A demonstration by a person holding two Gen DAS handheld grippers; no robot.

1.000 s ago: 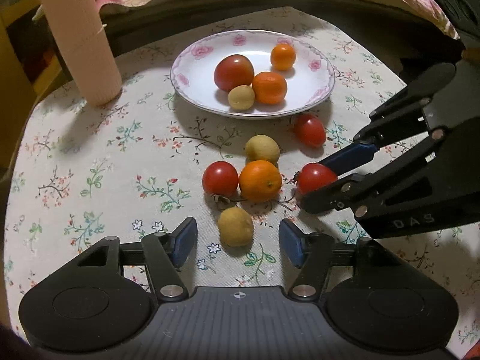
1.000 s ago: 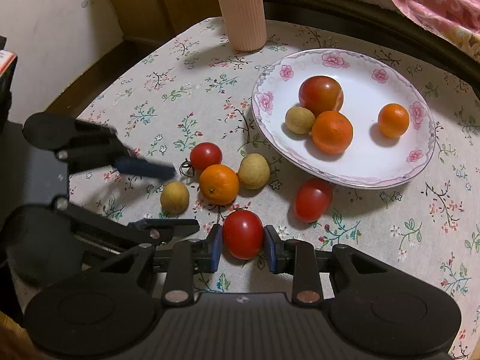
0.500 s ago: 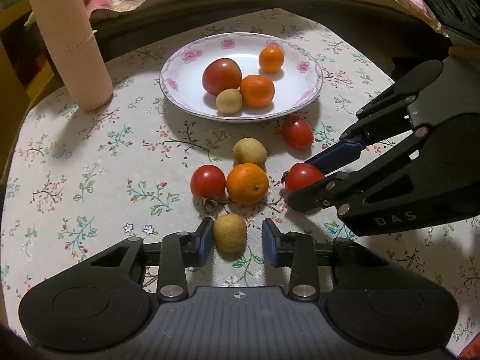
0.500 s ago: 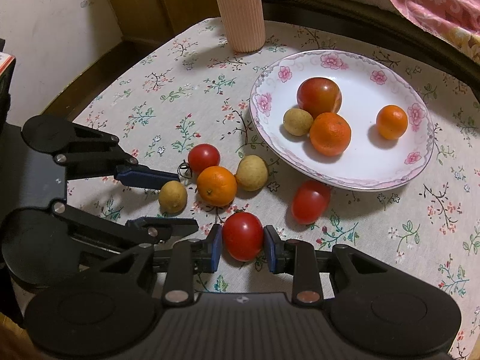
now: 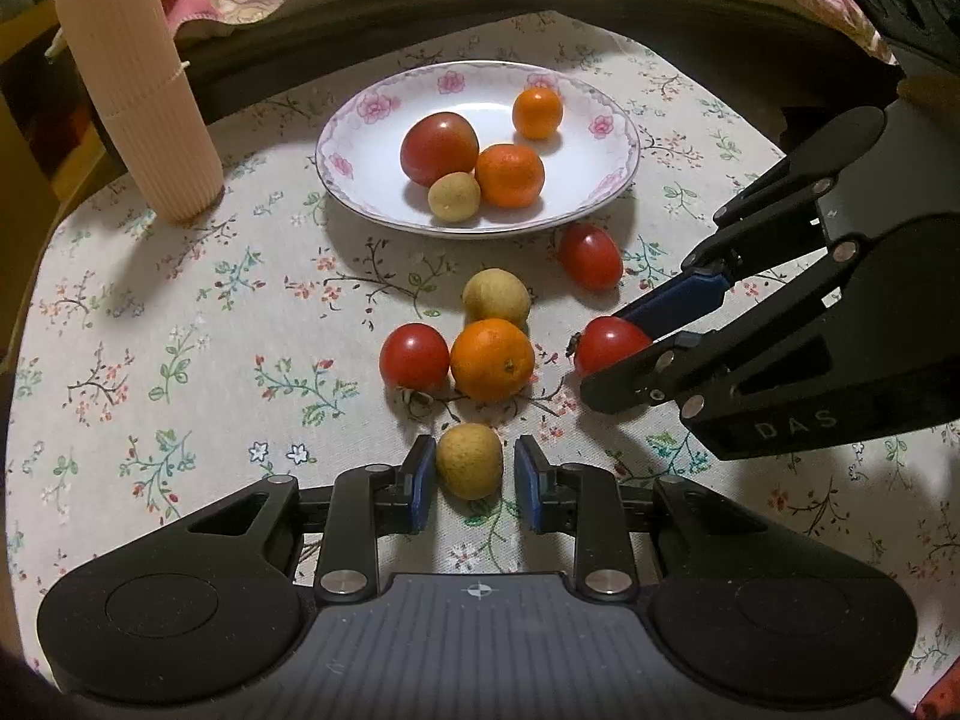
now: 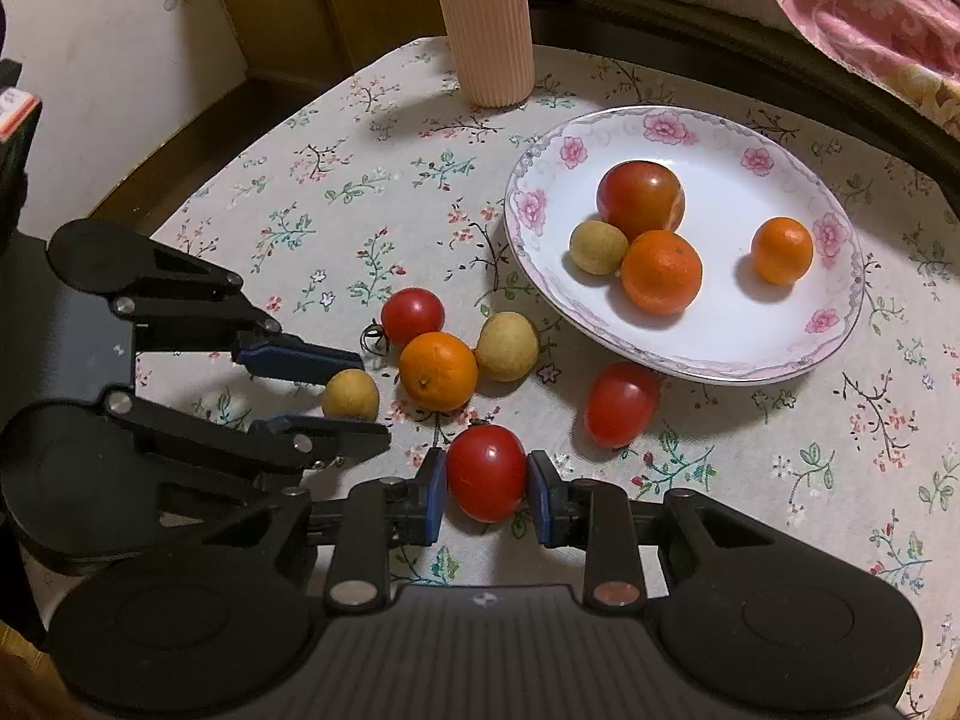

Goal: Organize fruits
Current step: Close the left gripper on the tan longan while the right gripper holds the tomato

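A white floral plate (image 5: 360, 120) (image 6: 744, 144) holds a big tomato, two oranges and a small yellow fruit. On the cloth lie a tomato (image 5: 414, 357), an orange (image 5: 492, 360), a yellow fruit (image 5: 496, 297) and another tomato (image 5: 590, 256). My left gripper (image 5: 469, 474) straddles a small yellow fruit (image 5: 469, 461) (image 6: 350, 394); the left pad touches it and a slim gap shows at the right pad. My right gripper (image 6: 486, 480) is shut on a red tomato (image 6: 486, 473) (image 5: 609, 342) resting on the table.
A ribbed beige cylinder (image 5: 138, 84) (image 6: 486, 18) stands at the table's far side, left of the plate. The round table has a dark rim (image 5: 420, 6), with pink cloth beyond. The two grippers are close together near the loose fruit.
My left gripper has moved forward around the small yellow fruit and its jaws have narrowed onto it. My right gripper stays shut on the tomato, barely moving.
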